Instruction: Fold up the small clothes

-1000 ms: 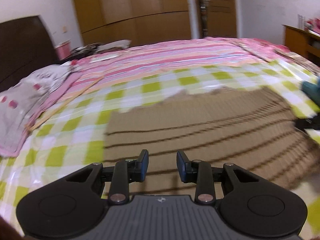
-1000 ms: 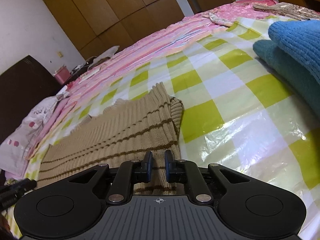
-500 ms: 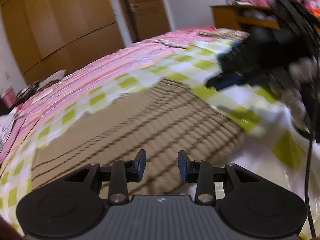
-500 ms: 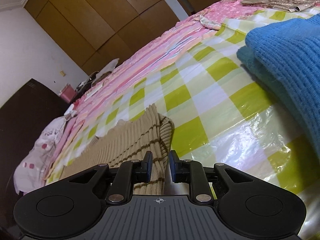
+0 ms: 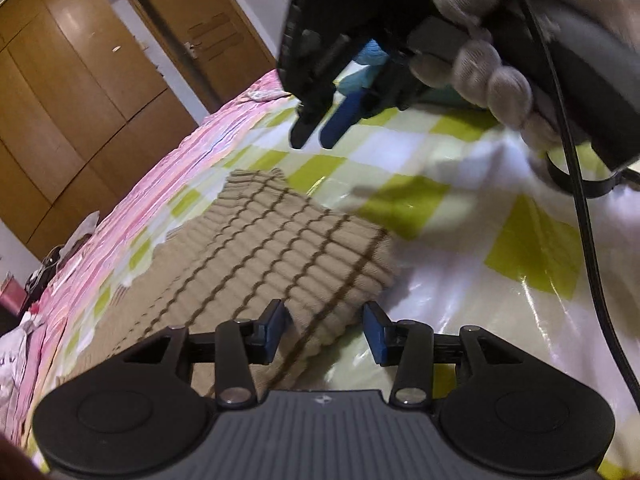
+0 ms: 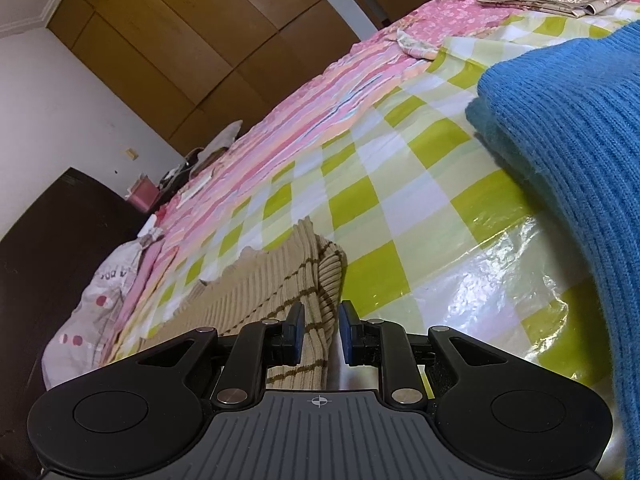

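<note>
**Fig.: Both grippers at the folded end of a tan ribbed knit**

Tan striped knit garment (image 5: 276, 248) lies flat on a green/white checked plastic sheet (image 5: 448, 248) spread over the bed; one end is doubled over, giving a thick rounded fold edge (image 6: 328, 276). Left gripper (image 5: 326, 332) is low over that end, jaws wide apart w/ the folded corner between them but not pinched; pads clear of fabric on both sides. Right gripper (image 6: 320, 330) sits beside the same fold edge, jaws partly apart w/ the ribbed edge running into the gap; the pads do not seem to clamp it, so it appears to hold nothing. In the left wrist view the right gripper (image 5: 320, 128) hangs above the sheet in a gloved hand (image 5: 492, 64), fingers pointing down, cable trailing.

Probable reason for placement: both tools line up on the doubled end to take the corners for the next fold.

Edges & room: bare sheet lies right of the fold. A blue knit sweater (image 6: 568, 120) is near on the right and limits sideways travel. Pink striped bedcover (image 6: 320, 92) borders the far side; pillow (image 6: 100, 292) at far left, well apart.
</note>
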Demonstrator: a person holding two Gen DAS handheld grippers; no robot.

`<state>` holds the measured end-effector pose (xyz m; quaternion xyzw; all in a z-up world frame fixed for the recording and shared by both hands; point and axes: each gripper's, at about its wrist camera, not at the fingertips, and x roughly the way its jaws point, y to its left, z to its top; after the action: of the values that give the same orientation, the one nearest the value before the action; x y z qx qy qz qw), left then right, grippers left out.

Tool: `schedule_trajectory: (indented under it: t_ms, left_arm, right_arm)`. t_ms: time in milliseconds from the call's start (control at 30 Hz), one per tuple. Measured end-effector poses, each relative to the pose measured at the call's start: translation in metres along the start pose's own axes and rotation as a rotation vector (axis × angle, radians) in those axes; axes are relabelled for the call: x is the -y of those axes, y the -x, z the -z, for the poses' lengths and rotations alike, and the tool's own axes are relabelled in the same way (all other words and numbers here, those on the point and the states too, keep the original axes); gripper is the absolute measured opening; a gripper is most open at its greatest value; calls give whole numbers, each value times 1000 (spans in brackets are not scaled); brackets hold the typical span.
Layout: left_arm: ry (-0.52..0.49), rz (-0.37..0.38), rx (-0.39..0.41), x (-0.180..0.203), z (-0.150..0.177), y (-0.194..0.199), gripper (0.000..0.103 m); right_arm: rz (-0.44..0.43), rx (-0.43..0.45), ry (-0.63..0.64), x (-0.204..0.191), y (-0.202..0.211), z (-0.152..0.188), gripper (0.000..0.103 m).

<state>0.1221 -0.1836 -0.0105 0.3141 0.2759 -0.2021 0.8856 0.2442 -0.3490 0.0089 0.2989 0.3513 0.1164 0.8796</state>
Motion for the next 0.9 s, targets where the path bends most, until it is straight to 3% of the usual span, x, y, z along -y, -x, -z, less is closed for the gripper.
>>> schedule_trajectory:
  t_ms: [500,567,700,900]
  left_arm:
    - [-45,-50,37,18,-20,-19,49]
    - [-35,-55,35,19,-22,-21,46]
    - [3,-44,28,14,-24,-20,29]
    - [123,22,55,-5,-26,-10,22]
  right_arm:
    - [-33,-3,-40,7,2,-4,21]
    - [-42,-12,-46,8,1,-4,21]
    - [-50,-31,-52,11,-3,-4,27]
    - [-68,-50,-100,17,-23,-7,31]
